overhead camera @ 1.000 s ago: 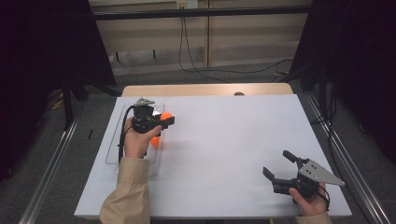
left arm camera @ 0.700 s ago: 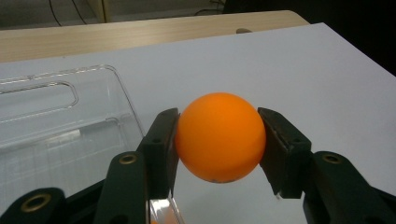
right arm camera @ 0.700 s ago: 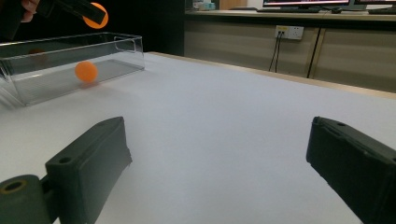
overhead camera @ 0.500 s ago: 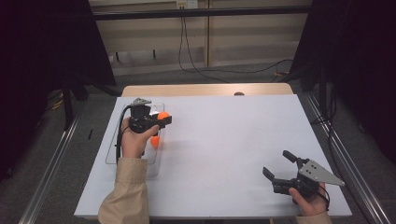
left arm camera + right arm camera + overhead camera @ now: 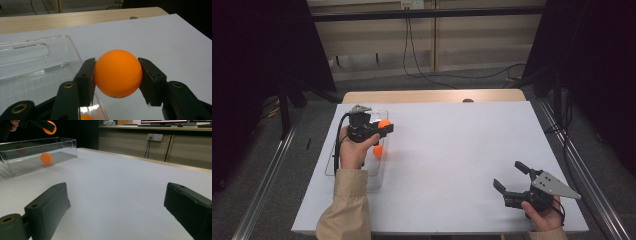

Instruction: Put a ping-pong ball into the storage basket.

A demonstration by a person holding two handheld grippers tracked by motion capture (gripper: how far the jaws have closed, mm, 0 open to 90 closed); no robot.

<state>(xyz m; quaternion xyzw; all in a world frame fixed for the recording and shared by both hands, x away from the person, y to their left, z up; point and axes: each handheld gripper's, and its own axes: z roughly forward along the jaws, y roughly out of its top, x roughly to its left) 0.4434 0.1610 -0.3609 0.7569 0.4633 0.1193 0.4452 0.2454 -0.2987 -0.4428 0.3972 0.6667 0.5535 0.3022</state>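
The left gripper (image 5: 382,127) clamps an orange ball (image 5: 117,73) above the right wall of the clear plastic bin (image 5: 331,167), where a second orange ball (image 5: 377,151) lies, while the right gripper (image 5: 508,176), jaws wide apart and empty, rests on the white table (image 5: 452,150).

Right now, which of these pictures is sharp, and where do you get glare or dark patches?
Left gripper view: the orange ball is crisp, the clear box throws pale reflections. Right gripper view: the near tongs look soft, the far ball in the box sharper. High view: the white table is bright and even, the surroundings dark.
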